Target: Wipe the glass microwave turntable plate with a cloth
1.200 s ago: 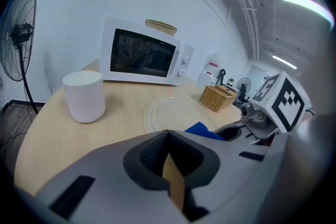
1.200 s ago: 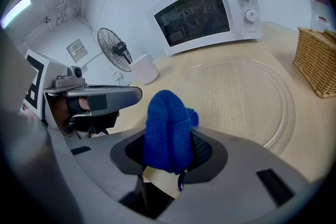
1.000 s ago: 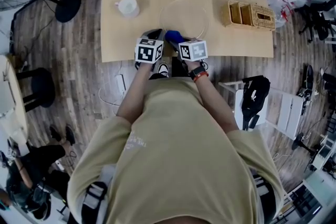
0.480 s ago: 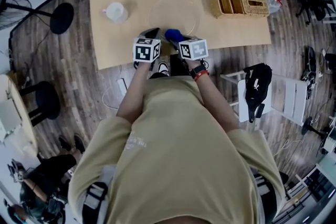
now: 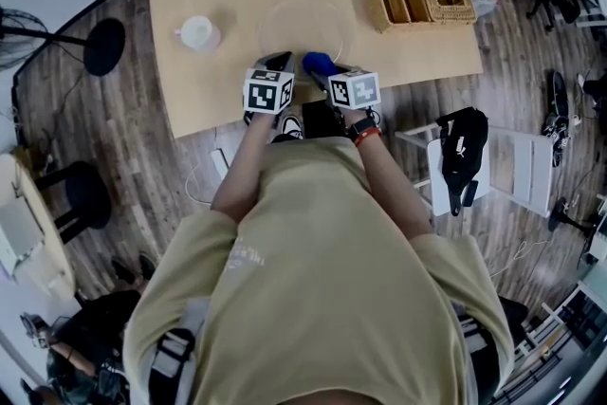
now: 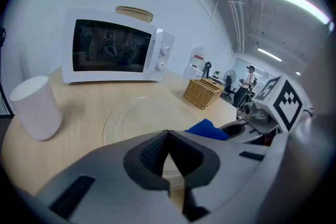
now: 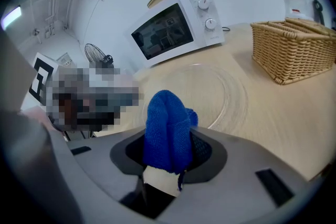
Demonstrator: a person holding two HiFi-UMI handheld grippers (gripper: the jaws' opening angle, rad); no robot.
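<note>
Here, the right gripper point(image 7: 169, 157) pinches a blue knitted cloth point(image 7: 167, 123); the left gripper point(image 6: 169, 165) is closed, empty; a clear round glass plate point(image 6: 131, 115) lies just beyond.

You're at a pale wooden table point(image 5: 427, 52) on grey plank floor point(image 5: 123, 166): fan point(image 5: 102, 46) to your left, white chair point(image 5: 517, 175) to your right, strip lights point(image 6: 294, 0) overhead.
</note>
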